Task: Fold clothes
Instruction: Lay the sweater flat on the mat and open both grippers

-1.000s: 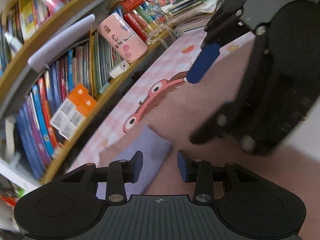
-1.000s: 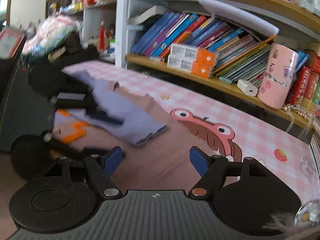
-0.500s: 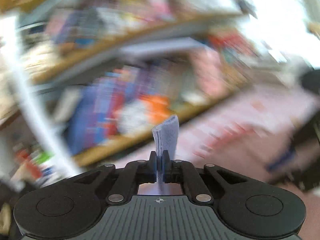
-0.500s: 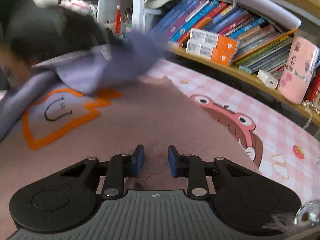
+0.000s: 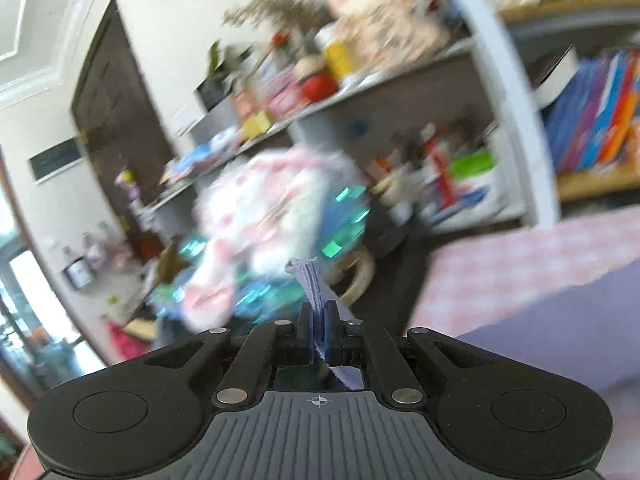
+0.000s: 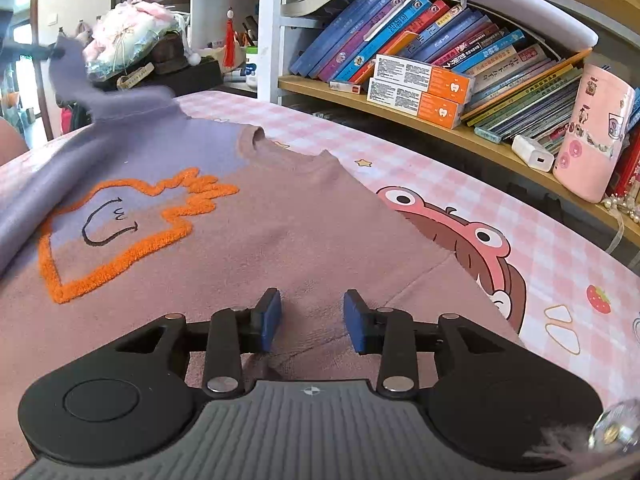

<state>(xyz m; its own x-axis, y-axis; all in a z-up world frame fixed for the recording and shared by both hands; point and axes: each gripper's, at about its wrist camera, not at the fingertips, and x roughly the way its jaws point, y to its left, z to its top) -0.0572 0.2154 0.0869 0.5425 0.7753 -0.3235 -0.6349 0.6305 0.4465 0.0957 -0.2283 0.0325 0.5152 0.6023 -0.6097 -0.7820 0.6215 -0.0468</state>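
A mauve sweater (image 6: pixel 300 220) with an orange-outlined smiling figure lies spread on the pink checked tablecloth (image 6: pixel 560 264). Its purple sleeve (image 6: pixel 120 120) rises toward the far left. My left gripper (image 5: pixel 319 332) is shut on the sleeve's cuff (image 5: pixel 310 280), which sticks up between the pads. In the right wrist view the left gripper (image 6: pixel 54 53) holds the sleeve high above the table's left end. My right gripper (image 6: pixel 312 320) rests low over the sweater's right side. Its jaws are opening, the blue pads stand apart, and only flat fabric lies under the gap.
A wooden bookshelf (image 6: pixel 460 132) runs along the table's far edge, with books, orange boxes (image 6: pixel 420 88), a white charger (image 6: pixel 532 152) and a pink cup (image 6: pixel 596 132). Cluttered white shelves (image 5: pixel 360 92) and a wrapped bundle (image 5: pixel 272 216) stand past the table's left end.
The left gripper shut on the purple cuff and swung up and to the left, drawing the sleeve off the sweater's body. The right gripper narrowed, then widened a little, staying in place.
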